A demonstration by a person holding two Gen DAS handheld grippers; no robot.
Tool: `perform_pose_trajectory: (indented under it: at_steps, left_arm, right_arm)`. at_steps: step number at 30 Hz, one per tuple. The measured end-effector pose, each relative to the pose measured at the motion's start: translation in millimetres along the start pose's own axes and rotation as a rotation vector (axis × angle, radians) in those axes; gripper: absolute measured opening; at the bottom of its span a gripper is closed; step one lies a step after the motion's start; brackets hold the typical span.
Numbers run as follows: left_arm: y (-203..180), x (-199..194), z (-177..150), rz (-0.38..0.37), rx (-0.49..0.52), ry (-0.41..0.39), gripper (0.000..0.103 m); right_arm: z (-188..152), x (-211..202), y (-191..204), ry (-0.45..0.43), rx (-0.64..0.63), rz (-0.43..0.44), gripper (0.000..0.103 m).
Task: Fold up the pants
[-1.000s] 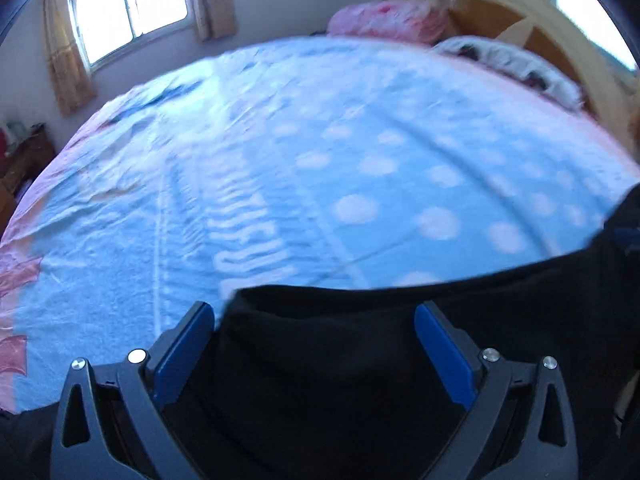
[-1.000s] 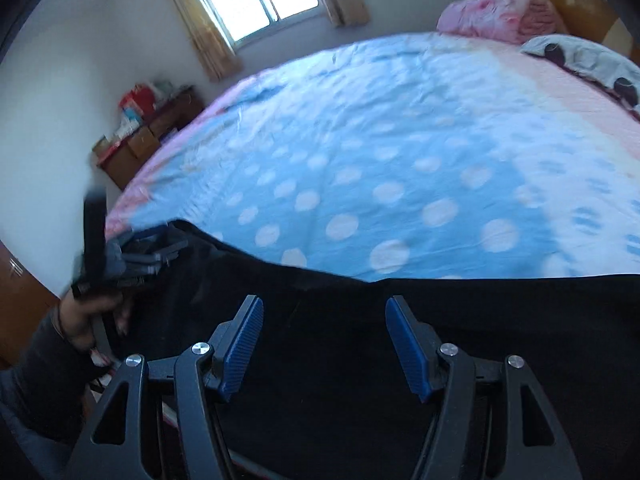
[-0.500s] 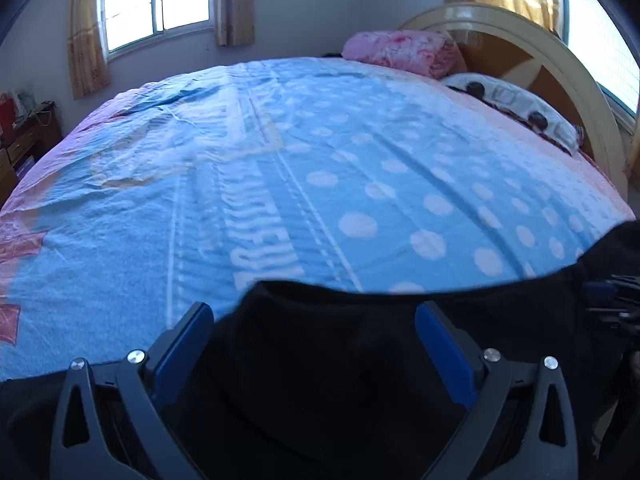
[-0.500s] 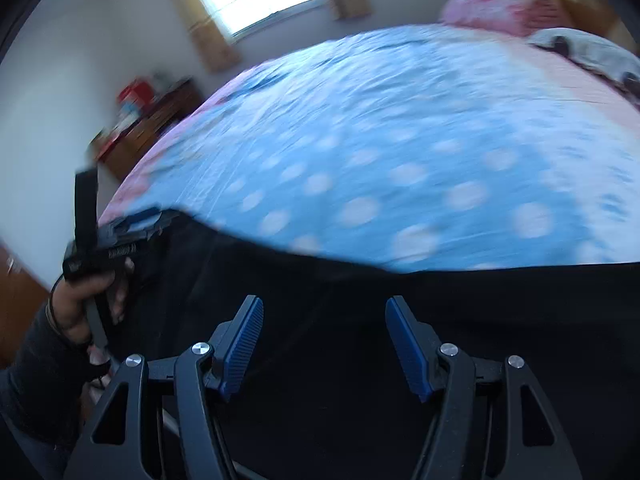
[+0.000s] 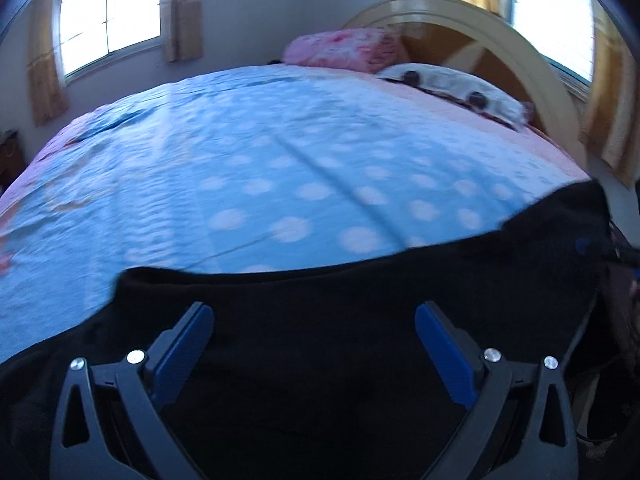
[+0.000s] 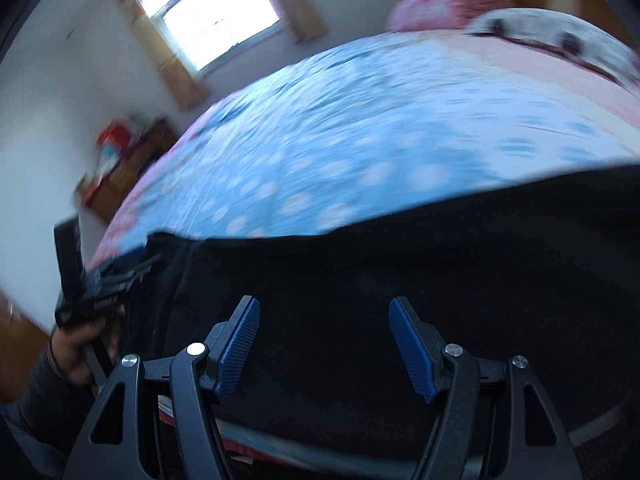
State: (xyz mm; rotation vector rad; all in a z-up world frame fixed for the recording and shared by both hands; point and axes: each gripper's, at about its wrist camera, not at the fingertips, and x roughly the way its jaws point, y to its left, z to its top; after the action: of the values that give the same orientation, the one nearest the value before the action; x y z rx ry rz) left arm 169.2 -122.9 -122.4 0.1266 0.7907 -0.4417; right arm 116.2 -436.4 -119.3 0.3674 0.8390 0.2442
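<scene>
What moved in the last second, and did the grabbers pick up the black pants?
Both cameras swung: the left view turned toward the headboard, the right view tilted and blurred. The black pants spread along the near edge of the bed. Nothing was grabbed or let go. The left gripper and right gripper stayed open over the pants.

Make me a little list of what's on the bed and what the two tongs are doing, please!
clothes: black pants spread along the near edge of the bed
bed cover: blue blanket with white dots
pillows: pink pillow and white pillow with dark spots at the headboard
left tongs: wide open above the pants, gripping nothing
right tongs: wide open above the pants, gripping nothing
picture: blurry
</scene>
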Motion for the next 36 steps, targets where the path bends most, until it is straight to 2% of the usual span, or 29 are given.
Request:
perform_pose_trajectory:
  at_steps: [3,7,9,11,13,15,20,22,23,24,26,28,31,33,36]
  left_arm:
    - [-38,6,1,-0.048,0.082,0.006,0.103]
    - [-67,19,3,-0.093,0.117,0.013,0.103]
    - [-73,31,3,-0.08,0.133,0.042,0.103]
    - [-76,49,0,-0.038,0.151,0.095,0.103]
    - [-79,49,2,-0.026,0.168,0.09,0.103]
    - [-82,45,5,-0.036,0.173,0.098,0.103]
    - [-98,33,17,-0.069,0.182,0.058,0.103]
    - [-106,33,21,-0.094,0.185,0.048,0.103]
    - [-111,34,21,-0.115,0.183,0.049,0.103]
    - [-111,35,21,-0.125,0.181,0.05,0.103]
    - [-116,42,19,-0.132,0.18,0.062,0.103]
    - [-118,50,16,-0.122,0.183,0.076,0.103]
    - [-118,58,10,-0.109,0.185,0.097,0.103]
    - [-120,58,9,-0.102,0.199,0.095,0.103]
    - [-121,60,9,-0.101,0.202,0.097,0.103]
  right_arm:
    - [-4,-46,-40,-0.09,0.106,-0.076,0.069]
    - [-3,-93,-89,-0.199,0.226,-0.161,0.069]
    - [-3,-98,-110,-0.197,0.266,-0.154,0.069]
    - [-3,-86,-131,-0.143,0.293,-0.213,0.069]
    - [-5,-83,-142,-0.138,0.302,-0.173,0.069]
    - [-2,-87,-138,-0.139,0.274,-0.179,0.069]
    - [3,-126,-150,-0.267,0.267,-0.168,0.069]
    - [6,-131,-164,-0.26,0.295,-0.178,0.069]
    - [6,-130,-170,-0.253,0.306,-0.179,0.066]
    - [7,-128,-176,-0.246,0.31,-0.166,0.06]
    - [6,-120,-185,-0.212,0.311,-0.133,0.056]
    - [4,-108,-189,-0.158,0.312,-0.119,0.049]
    - [0,-112,-173,-0.19,0.248,-0.194,0.031]
    - [0,-116,-141,-0.217,0.108,-0.245,0.028]
    - [0,-108,-115,-0.184,0.0,-0.165,0.028]
